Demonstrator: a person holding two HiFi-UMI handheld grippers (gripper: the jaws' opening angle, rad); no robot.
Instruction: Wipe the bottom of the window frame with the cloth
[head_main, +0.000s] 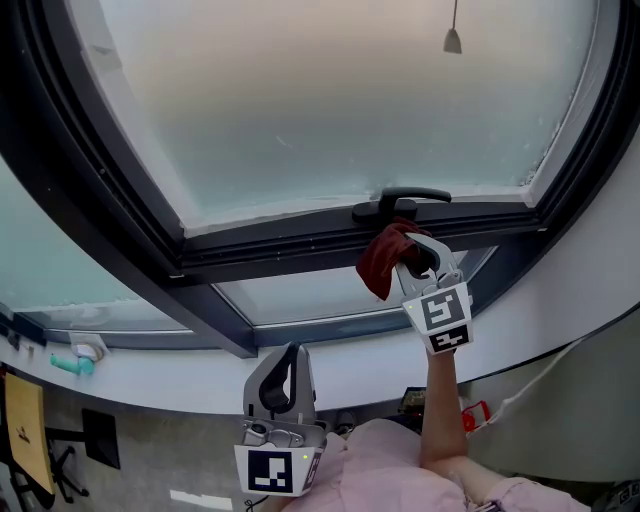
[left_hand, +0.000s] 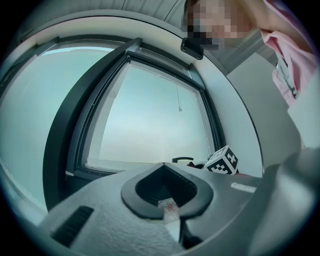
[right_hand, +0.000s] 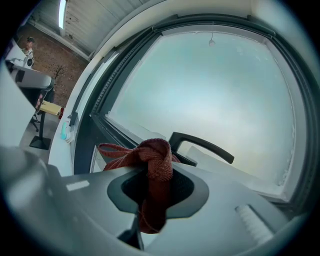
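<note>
Dark red cloth (head_main: 383, 258), black window frame (head_main: 300, 245)

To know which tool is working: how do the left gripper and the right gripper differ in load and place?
The right gripper is shut on the red cloth; the left gripper is shut on nothing. The right gripper is up at the window frame, beside the handle; the left gripper is low, near the person's body. Both face that frame.
</note>
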